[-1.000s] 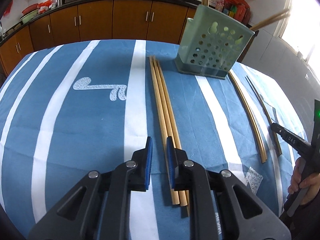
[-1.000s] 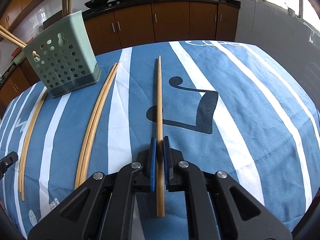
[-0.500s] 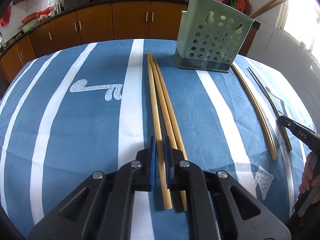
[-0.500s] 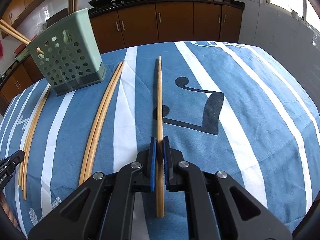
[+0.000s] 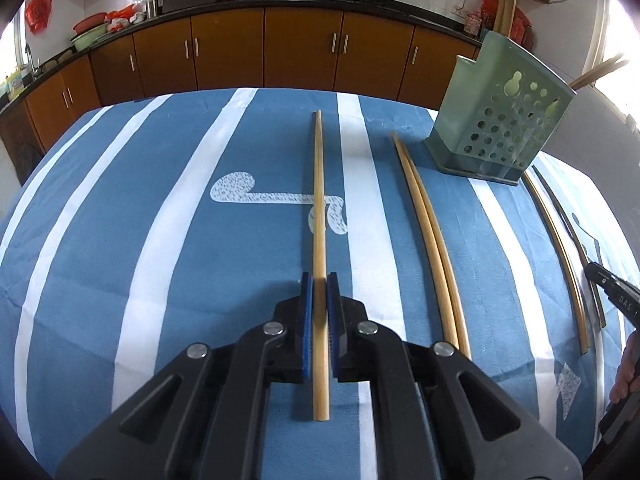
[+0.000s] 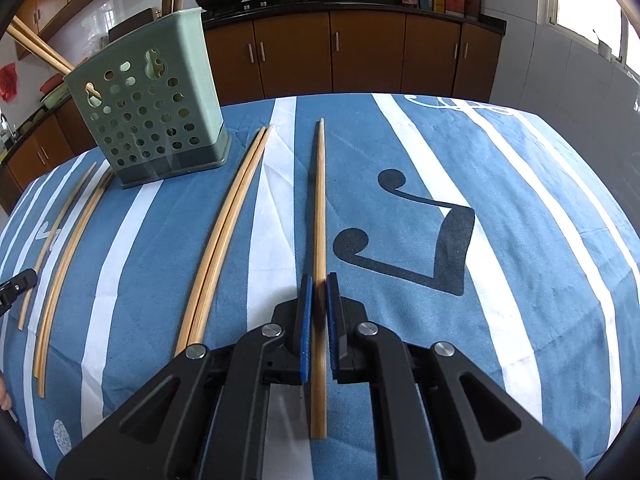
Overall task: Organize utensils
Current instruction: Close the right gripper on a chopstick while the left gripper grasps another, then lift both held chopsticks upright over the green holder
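My left gripper (image 5: 319,280) is shut on one bamboo chopstick (image 5: 318,200) that points away from me over the blue striped cloth. Two more chopsticks (image 5: 428,232) lie side by side to its right. A green perforated utensil holder (image 5: 496,120) stands at the far right, with several sticks in it. My right gripper (image 6: 319,282) is shut on another chopstick (image 6: 319,208). A pair of chopsticks (image 6: 228,220) lies to its left, and the holder (image 6: 148,112) stands behind them at the far left.
Another chopstick pair (image 5: 560,248) lies right of the holder, near the right gripper's tip (image 5: 612,296). The left gripper's tip (image 6: 16,284) shows at the left edge. The table's far edge (image 5: 280,92) faces brown kitchen cabinets (image 5: 300,48).
My left gripper closed on the leftmost of three chopsticks and carried it left, away from the other two. The right gripper kept its hold and stayed in place.
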The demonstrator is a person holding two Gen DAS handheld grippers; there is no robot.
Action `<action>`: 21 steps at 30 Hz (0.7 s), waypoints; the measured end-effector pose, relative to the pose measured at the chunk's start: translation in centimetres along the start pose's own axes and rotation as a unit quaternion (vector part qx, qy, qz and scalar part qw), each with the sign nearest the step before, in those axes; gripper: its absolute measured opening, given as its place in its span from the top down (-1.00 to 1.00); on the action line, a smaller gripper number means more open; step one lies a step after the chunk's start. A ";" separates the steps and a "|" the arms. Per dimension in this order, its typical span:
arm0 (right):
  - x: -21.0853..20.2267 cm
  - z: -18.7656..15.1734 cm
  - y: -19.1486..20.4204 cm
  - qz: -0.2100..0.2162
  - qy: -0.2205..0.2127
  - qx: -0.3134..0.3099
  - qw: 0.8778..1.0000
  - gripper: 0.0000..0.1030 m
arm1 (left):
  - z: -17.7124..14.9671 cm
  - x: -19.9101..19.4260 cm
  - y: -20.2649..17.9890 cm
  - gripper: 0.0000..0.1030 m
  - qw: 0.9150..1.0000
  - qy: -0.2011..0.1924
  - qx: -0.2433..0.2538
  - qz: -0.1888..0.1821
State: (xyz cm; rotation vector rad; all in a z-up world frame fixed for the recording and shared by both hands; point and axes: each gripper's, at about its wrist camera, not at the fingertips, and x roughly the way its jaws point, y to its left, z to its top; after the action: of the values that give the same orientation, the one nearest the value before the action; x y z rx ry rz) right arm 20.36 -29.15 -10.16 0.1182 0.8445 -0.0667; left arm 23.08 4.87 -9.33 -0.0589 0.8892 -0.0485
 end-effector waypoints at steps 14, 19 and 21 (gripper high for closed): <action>0.1 0.0 -0.3 0.007 0.000 0.007 1.000 0.84 | 0.0 0.1 0.2 0.80 1.000 0.000 -0.009 -0.007; 0.0 0.0 -0.2 0.007 0.000 0.007 1.000 0.84 | 0.0 0.1 0.1 0.80 1.000 0.000 -0.008 -0.006; 0.0 0.0 -0.2 0.007 0.000 0.007 1.000 0.84 | 0.0 0.0 0.2 0.80 1.000 0.000 -0.009 -0.007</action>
State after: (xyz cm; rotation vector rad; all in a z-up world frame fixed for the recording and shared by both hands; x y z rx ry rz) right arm 20.36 -29.39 -10.20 0.1373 0.8437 -0.0595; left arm 23.13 5.05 -9.37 -0.0811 0.8884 -0.0534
